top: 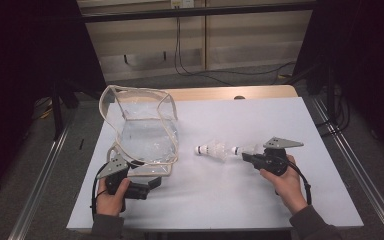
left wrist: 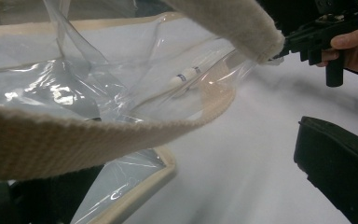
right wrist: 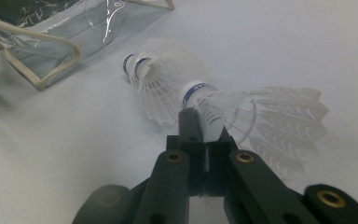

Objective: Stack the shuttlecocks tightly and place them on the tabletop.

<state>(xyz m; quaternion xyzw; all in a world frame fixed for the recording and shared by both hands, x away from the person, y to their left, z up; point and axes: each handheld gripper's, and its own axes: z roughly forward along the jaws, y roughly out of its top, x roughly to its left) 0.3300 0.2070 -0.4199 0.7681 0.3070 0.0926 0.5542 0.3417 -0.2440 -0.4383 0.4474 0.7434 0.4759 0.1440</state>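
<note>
a white sheet covered the worktop point(top: 260, 200), with dark floor and cables beyond it. a clear plastic bag point(top: 145, 132) with beige trim stood open toward the left of the worktop, its webbing strap point(left wrist: 98, 135) crossing close in front of the left gripper view. the left hand-held gripper point(top: 152, 182) lay just beside the bag's lower edge; whether its jaws were apart or together could not be told. the right hand-held gripper point(right wrist: 204, 122) was clamped on the feathers of a white shuttlecock point(right wrist: 261, 116), just behind its blue-banded cork. two more shuttlecocks point(right wrist: 156, 81), nested together, lay on the sheet between that one and the bag.
</note>
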